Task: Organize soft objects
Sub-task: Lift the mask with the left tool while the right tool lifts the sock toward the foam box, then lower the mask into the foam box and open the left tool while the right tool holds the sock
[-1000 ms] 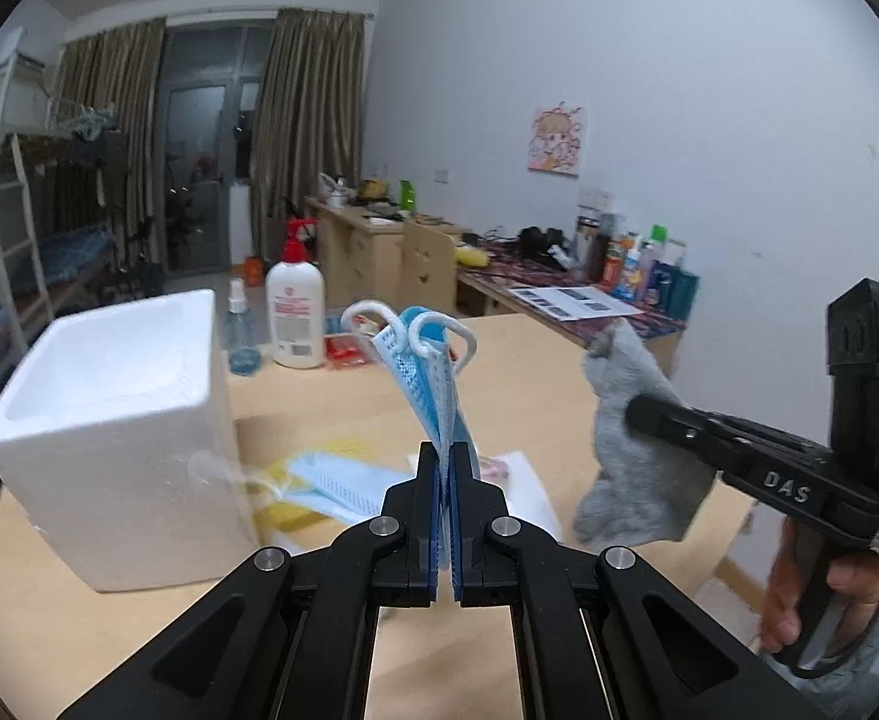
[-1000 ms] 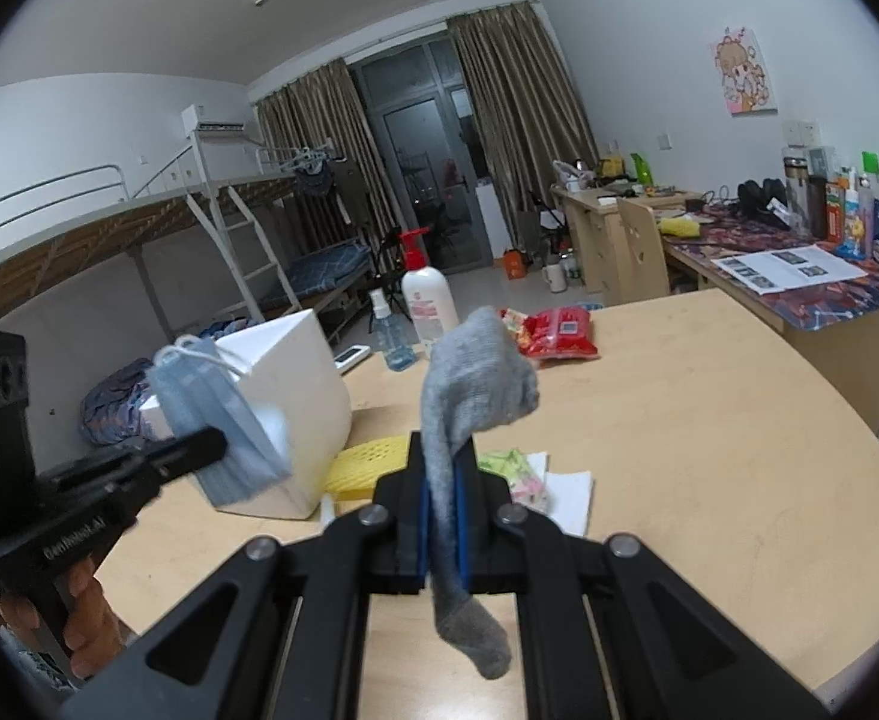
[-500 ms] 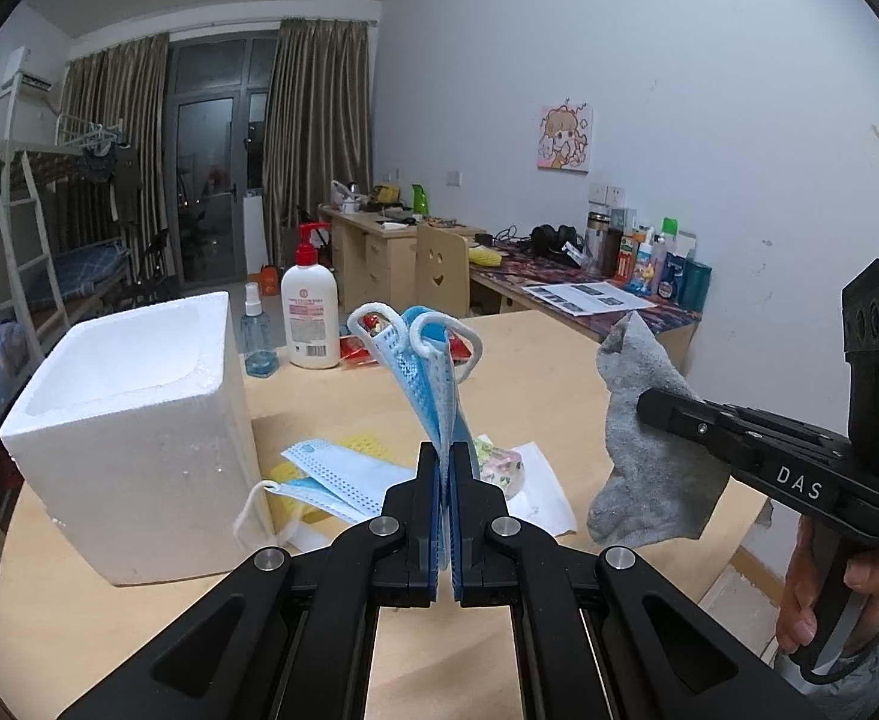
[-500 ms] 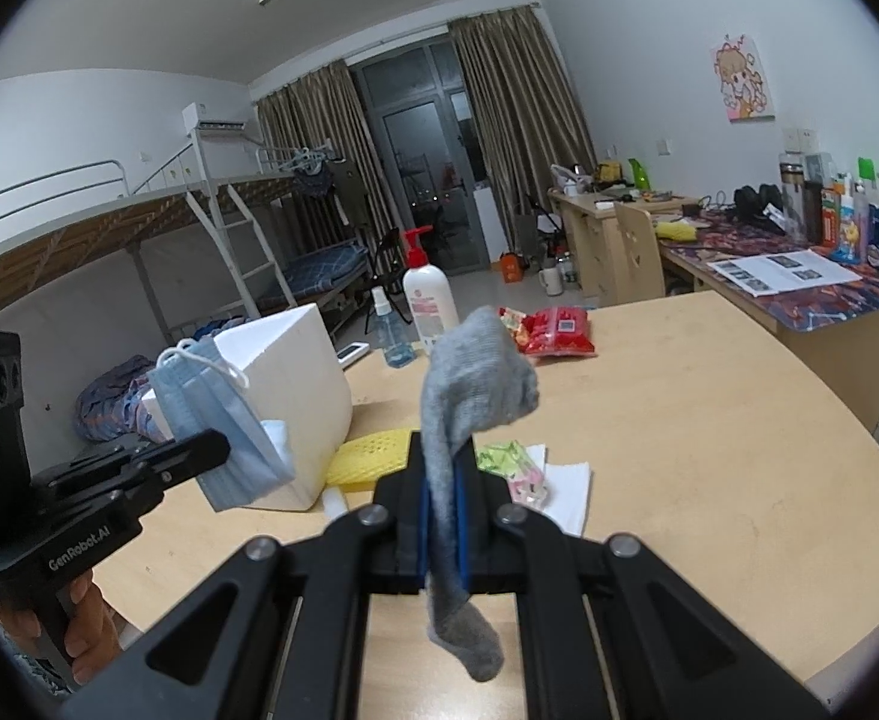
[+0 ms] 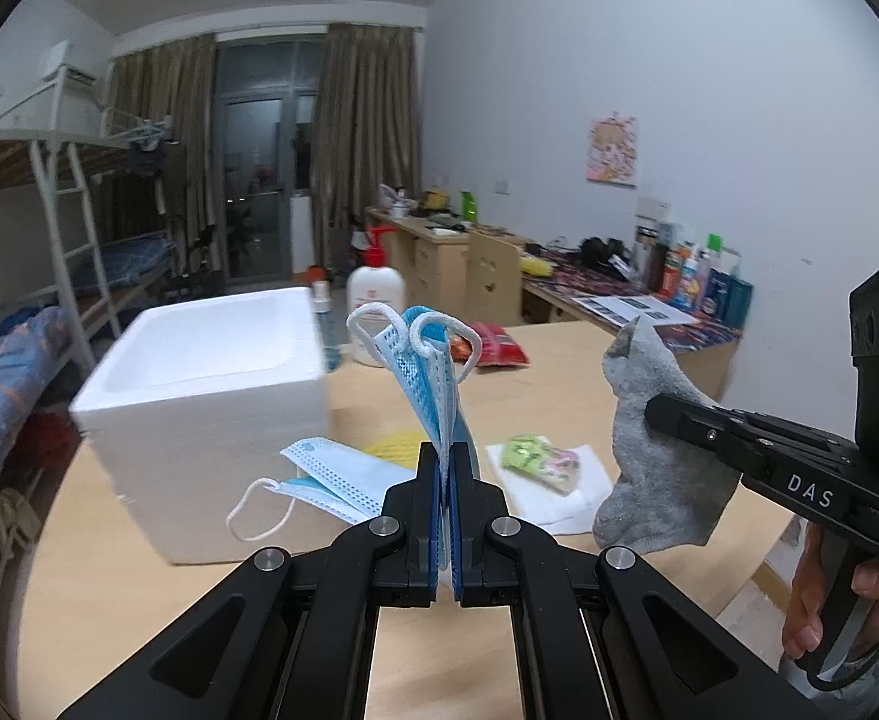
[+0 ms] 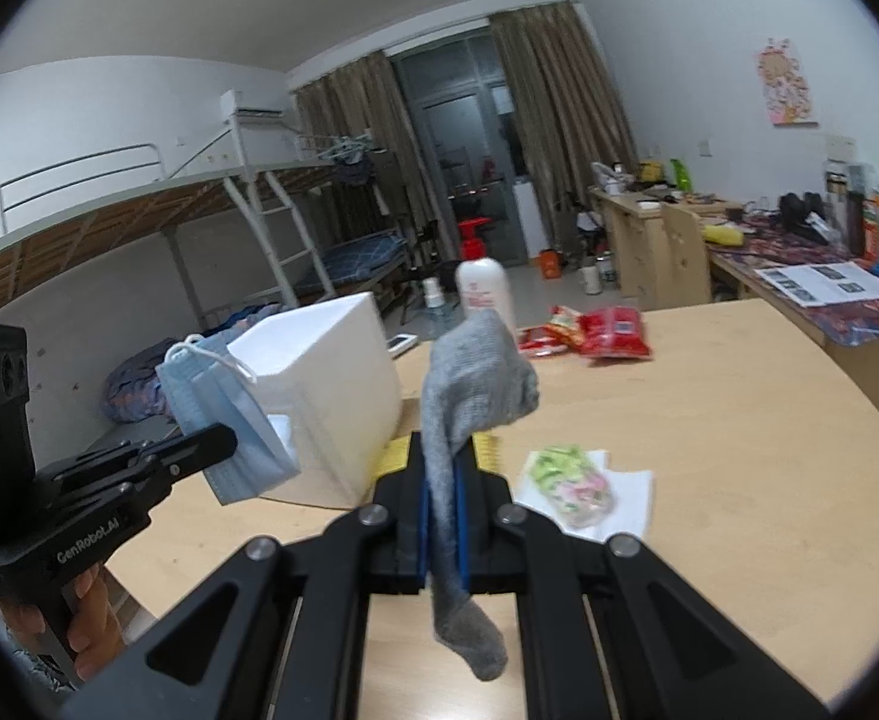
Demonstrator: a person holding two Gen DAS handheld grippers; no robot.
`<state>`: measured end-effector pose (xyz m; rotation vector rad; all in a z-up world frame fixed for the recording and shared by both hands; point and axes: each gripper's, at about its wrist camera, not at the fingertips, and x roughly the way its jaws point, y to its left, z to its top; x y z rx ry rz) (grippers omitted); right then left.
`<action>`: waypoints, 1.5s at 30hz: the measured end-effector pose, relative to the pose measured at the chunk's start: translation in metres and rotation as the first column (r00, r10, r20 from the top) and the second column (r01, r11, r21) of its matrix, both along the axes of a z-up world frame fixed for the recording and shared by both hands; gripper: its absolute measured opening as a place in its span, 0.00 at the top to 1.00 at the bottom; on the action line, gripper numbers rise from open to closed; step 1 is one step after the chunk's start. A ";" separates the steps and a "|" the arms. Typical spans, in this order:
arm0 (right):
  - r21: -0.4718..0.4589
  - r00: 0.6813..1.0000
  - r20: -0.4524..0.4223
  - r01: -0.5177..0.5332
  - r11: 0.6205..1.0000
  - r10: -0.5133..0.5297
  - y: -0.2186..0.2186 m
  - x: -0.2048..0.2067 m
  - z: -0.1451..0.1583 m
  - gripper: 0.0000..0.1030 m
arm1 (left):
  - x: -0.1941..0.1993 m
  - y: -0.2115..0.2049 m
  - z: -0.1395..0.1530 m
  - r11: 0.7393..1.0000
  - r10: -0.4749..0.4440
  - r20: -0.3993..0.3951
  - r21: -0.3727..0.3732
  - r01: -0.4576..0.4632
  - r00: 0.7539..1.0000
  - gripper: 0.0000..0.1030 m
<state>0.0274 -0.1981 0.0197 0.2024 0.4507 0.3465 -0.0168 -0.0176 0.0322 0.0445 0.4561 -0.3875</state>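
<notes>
Both grippers up over the wooden table [image 5: 559, 384], pointing slightly down toward the white foam box [image 5: 211, 396]. I see the left gripper [image 5: 445, 468] clamped tight on a folded blue face mask [image 5: 433, 372]: the mask stands up out of the jaws, ear loops curling at the top, its lower edge pinched between the pads. From the right wrist view the same gripper [image 6: 217, 441] sits at lower left, the mask [image 6: 223, 420] hanging in front of the box's [image 6: 331, 396] near wall; a hand [image 6: 88, 618] is wrapped on its grip. The right gripper [image 6: 442, 480] is closed on a grey sock [image 6: 475, 384], which is caught mid-length: the upper part flops forward above the fingers, the toe end dangles below them toward the camera. In the left wrist view that gripper [image 5: 658, 408] comes in from the right, sock [image 5: 655, 468] draped from its tip, above the table's near right edge. On the table, a second mask [image 5: 331, 480] lies flat just beside the box, a white tissue [image 5: 559, 486] with a small green and pink packet [image 5: 538, 459] on it to the right. Pump bottle [image 5: 376, 300] and red snack bag [image 5: 496, 345] sit behind the box.
</notes>
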 end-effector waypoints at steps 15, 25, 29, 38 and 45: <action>-0.030 0.970 -0.001 -0.242 0.970 0.242 0.085 0.013 0.002 0.91 | -0.028 0.073 -0.007 0.973 0.228 0.018 0.024 -0.229 0.973 0.98; -0.046 0.951 -0.007 -0.309 0.950 0.309 0.116 0.022 0.005 0.91 | -0.026 0.096 -0.009 0.963 0.268 -0.011 0.008 -0.268 0.963 0.98; -0.054 0.951 -0.010 -0.309 0.950 0.309 0.122 0.025 0.011 0.91 | -0.018 0.100 -0.001 0.962 0.274 -0.012 -0.005 -0.274 0.962 0.98; -0.089 0.953 0.053 -0.293 0.952 0.298 0.128 0.033 0.057 0.91 | -0.006 0.103 0.037 0.964 0.266 0.056 -0.025 -0.265 0.962 0.98; -0.105 0.950 0.082 -0.292 0.951 0.301 0.134 0.050 0.076 0.91 | 0.014 0.106 0.055 0.965 0.261 0.064 -0.023 -0.260 0.963 0.98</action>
